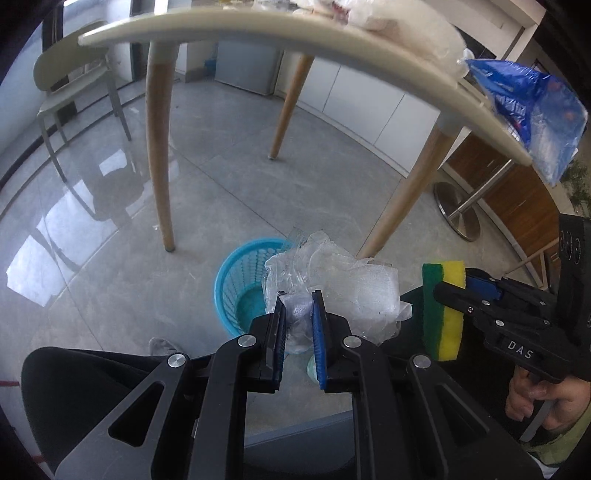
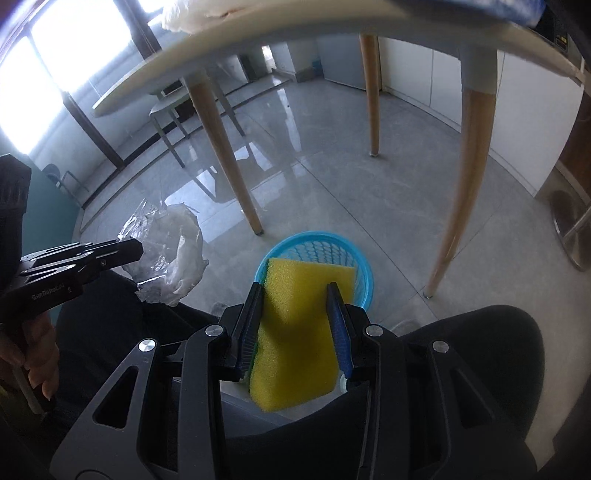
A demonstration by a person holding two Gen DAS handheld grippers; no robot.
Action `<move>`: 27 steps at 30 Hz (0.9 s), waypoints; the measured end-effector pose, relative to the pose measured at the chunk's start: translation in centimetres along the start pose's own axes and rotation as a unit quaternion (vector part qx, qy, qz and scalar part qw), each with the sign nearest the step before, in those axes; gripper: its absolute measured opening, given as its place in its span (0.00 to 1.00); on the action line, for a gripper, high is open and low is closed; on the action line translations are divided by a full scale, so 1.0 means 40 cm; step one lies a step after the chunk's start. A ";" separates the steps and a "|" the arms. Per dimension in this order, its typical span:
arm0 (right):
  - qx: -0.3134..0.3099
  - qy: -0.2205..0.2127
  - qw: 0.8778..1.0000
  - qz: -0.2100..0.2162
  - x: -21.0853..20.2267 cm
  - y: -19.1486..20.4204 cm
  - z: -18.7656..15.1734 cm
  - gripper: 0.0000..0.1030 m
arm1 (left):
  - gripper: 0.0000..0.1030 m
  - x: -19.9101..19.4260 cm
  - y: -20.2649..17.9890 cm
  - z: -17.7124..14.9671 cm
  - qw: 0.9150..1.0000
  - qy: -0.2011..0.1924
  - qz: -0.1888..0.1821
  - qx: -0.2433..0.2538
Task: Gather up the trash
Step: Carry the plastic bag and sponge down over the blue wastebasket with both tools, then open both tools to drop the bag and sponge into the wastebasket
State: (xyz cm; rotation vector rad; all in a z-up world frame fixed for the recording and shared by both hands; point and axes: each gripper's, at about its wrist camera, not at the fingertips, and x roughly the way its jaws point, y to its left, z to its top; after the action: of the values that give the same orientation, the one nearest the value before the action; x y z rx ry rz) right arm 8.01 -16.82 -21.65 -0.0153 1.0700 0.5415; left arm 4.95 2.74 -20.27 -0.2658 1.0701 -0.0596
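The left hand-held gripper (image 1: 298, 306) has its jaws nearly closed and pinches a crumpled wad of clear plastic wrap (image 1: 332, 284). The wad bulges out past the blue pads toward 1 o'clock from the fingertips. Below and behind it, at 10 o'clock from the fingertips, a blue perforated basket (image 1: 236, 280) stands on the grey tiled floor (image 1: 110, 240).

The right hand-held gripper (image 2: 295, 295) has its jaws partly open and clamps a yellow sponge (image 2: 295, 332) by its two long sides. A green scouring layer shows along one face of the sponge in the left wrist view. The sponge hangs in front of the basket opening as seen along the fingers.

Readable markings: "DAS" on the body of the right hand-held gripper, seen in the left wrist view. The lettering on the body of the left hand-held gripper, seen in the right wrist view, is too blurred to read with certainty.

The desk (image 1: 258, 29) with wooden legs spans the top of both views. A blue printed plastic bag (image 1: 532, 114) overhangs its edge at 2 o'clock; its print is illegible. A pale chair (image 1: 70, 85) stands at 10 o'clock.
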 end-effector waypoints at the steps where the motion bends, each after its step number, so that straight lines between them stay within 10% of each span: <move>1: 0.001 0.006 1.000 0.001 0.017 0.003 0.006 0.32 | 0.12 0.018 0.008 -0.001 1.000 0.004 0.002 -0.002; 27: 0.106 0.143 0.984 0.004 0.504 -0.079 0.060 0.32 | 0.12 0.442 0.136 0.033 0.991 0.125 0.041 -0.040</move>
State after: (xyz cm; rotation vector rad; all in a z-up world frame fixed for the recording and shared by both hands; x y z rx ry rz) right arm 18.68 -10.61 -38.07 0.1008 1.4059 0.4387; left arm 14.19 5.10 -36.19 -0.2925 1.3330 0.0246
